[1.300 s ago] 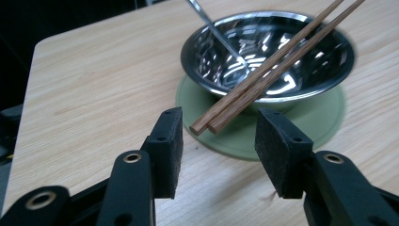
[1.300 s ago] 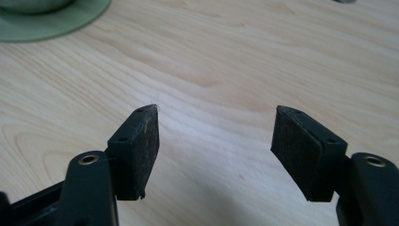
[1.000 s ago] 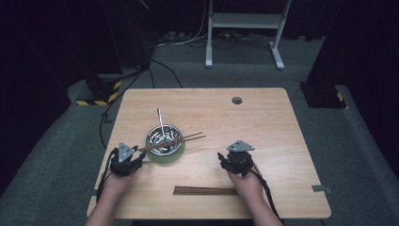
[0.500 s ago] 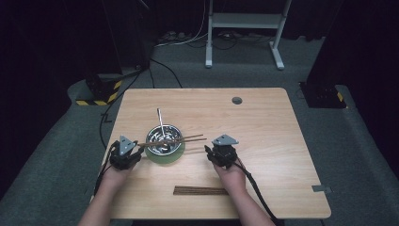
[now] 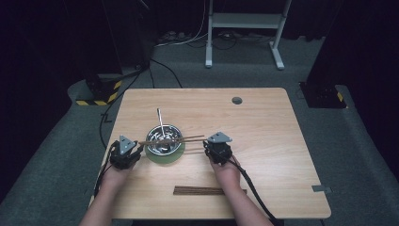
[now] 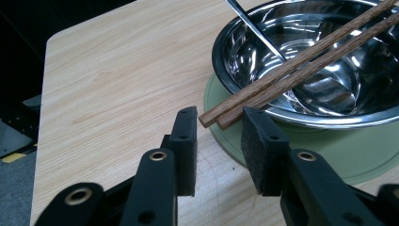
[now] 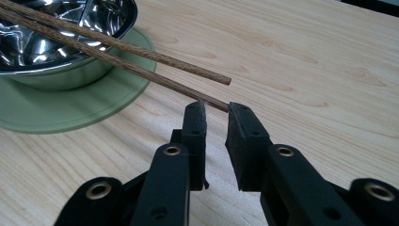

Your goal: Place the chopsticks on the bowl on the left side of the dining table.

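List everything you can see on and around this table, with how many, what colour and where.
Chopsticks across the bowl: two, brown wood, lying on the bowl's rim, ends sticking out at both sides.
Bowl: one, shiny steel, on the saucer, left of the table's middle.
Spoon: one, silver, handle leaning out over the bowl's far rim.
Saucer: one, pale green, under the bowl.
Chopsticks near the front edge: a dark brown bundle, count unclear, lying flat.
Table: one, light wood, with a round hole at the far side.
Stand: one, white, on the floor behind.
Left gripper: black, jaws open around the chopsticks' thick ends, just been closing.
Right gripper: black, jaws narrowly open at one chopstick's tip, just been closing.
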